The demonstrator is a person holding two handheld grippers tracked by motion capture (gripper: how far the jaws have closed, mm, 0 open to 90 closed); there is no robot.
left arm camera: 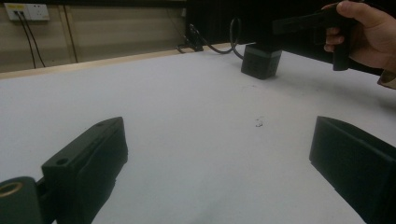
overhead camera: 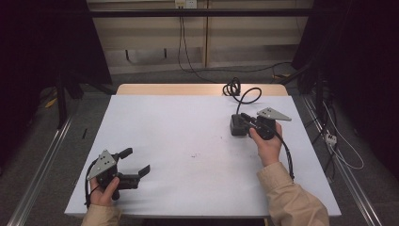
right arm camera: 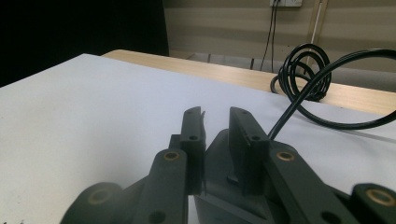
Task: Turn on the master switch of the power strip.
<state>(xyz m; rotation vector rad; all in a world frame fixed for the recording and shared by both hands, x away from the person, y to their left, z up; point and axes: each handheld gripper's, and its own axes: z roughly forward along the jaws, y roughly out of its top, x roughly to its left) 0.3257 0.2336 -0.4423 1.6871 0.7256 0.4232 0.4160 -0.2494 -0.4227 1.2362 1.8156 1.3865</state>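
Resting low at the near-left corner of the surface (overhead camera: 188, 117), the left tongs (overhead camera: 136, 162) stand wide apart with nothing between them. Right of them, toward the far edge, sits the adapter (overhead camera: 236, 126), a dark block whose cable (overhead camera: 244, 96) coils beyond it at the far edge. Right tongs (overhead camera: 247, 123) have drawn narrow over the block's top; whether the pads yet press it cannot be told. For a sound grip, judged from here: centre the block between the pads, keep the cable clear, then squeeze squarely before lifting.
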